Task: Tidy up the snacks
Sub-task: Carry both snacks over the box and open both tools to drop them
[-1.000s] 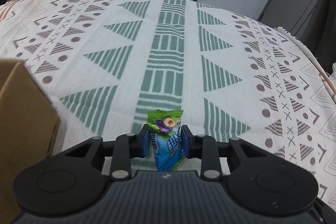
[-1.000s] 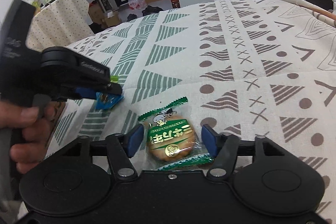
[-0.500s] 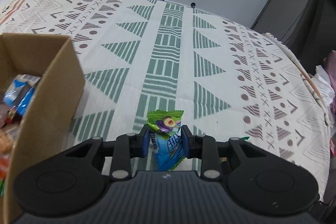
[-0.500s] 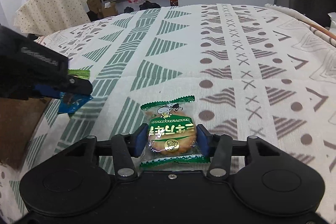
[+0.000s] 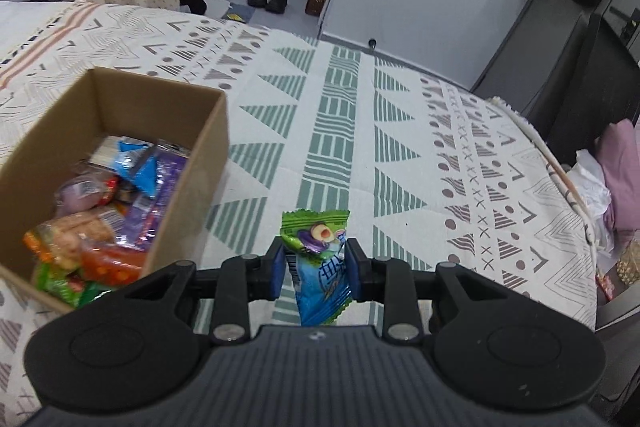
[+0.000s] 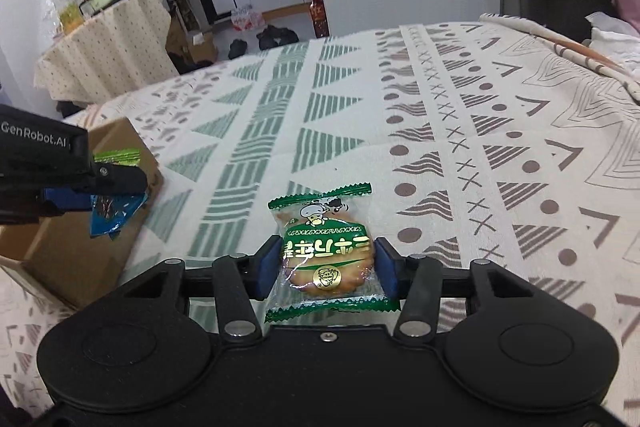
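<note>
At about nine o'clock in the left wrist view stands the open brown cardboard box (image 5: 120, 131), already part-filled with mixed snack packets in orange, purple, blue and green, on the bed's cream spread with green and brown geometric print (image 5: 400, 155). Just right of it, at six o'clock, the left gripper (image 5: 315, 269) has its blue pads nearly together, pinched on the small blue and green foil candy packet (image 5: 318, 263), which hangs clear of the spread beside the box's near right wall. The right wrist view shows the same gripper from the side at nine o'clock, its packet over the box corner (image 6: 120, 147). At six o'clock there, the right gripper (image 6: 327, 267) has lately narrowed its jaws and now has them about half open, closed on the sides of the green-edged clear packet holding a round biscuit (image 6: 326, 251), lifted off the spread.

The step in hand looks to be the carry: both snacks are gripped and headed for the box. Next, the left packet wants bringing further toward nine o'clock, above the open top, before the pads part; the biscuit should follow, with the two tools kept from bumping
</note>
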Motion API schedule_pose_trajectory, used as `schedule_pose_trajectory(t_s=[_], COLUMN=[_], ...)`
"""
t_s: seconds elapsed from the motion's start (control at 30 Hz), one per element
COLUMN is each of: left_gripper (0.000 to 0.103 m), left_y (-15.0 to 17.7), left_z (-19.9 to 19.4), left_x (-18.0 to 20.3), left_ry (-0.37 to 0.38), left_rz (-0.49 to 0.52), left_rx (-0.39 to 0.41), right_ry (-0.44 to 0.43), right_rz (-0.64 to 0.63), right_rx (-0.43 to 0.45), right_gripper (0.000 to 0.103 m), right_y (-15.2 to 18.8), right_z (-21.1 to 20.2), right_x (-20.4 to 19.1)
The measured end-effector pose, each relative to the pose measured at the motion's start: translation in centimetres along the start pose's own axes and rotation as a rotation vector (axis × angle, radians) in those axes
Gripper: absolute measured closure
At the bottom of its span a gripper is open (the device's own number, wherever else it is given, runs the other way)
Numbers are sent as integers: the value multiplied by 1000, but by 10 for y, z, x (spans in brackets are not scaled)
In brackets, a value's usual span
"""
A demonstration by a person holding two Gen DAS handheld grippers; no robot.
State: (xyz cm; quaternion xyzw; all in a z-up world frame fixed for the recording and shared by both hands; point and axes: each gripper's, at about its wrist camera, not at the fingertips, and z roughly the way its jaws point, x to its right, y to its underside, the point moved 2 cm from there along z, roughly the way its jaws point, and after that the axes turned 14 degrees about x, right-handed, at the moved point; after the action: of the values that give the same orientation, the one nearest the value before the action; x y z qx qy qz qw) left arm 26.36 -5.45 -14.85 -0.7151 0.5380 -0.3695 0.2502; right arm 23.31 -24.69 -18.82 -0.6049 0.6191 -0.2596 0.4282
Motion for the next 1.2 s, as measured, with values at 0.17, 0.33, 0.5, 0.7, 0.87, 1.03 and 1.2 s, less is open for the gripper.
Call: schedule_pose_trajectory(t_s=[0.17, 0.33, 0.5, 0.7, 0.87, 1.03, 1.2], left_gripper=[73, 73, 73, 73, 73, 73, 73], left_y=[-3, -9, -26, -45, -60, -69, -78], left_z=[-19, -37, -57, -71, -78, -77, -77], left_x=[-10, -19, -27, -52, -72, -89, -108], left_ry=[-4, 12, 23, 10, -16, -26, -33], left_rz=[-11, -35, -59, -100, -113, -154, -201], left_rx=[9, 28, 88, 121, 166, 170, 177], right_ry=[13, 24, 10, -23, -40, -63, -97], right_rz=[39, 48, 42, 7, -11, -13, -25], right_rx=[28, 59, 100, 136, 141, 154, 157], right_gripper=[54, 54, 54, 54, 54, 54, 54], right_y=[-8, -17, -35, -56, -64, -72, -77], right_z=[-20, -37, -54, -64, -63, -61, -57], right_x=[-5, -13, -29, -50, -66, -81, -100])
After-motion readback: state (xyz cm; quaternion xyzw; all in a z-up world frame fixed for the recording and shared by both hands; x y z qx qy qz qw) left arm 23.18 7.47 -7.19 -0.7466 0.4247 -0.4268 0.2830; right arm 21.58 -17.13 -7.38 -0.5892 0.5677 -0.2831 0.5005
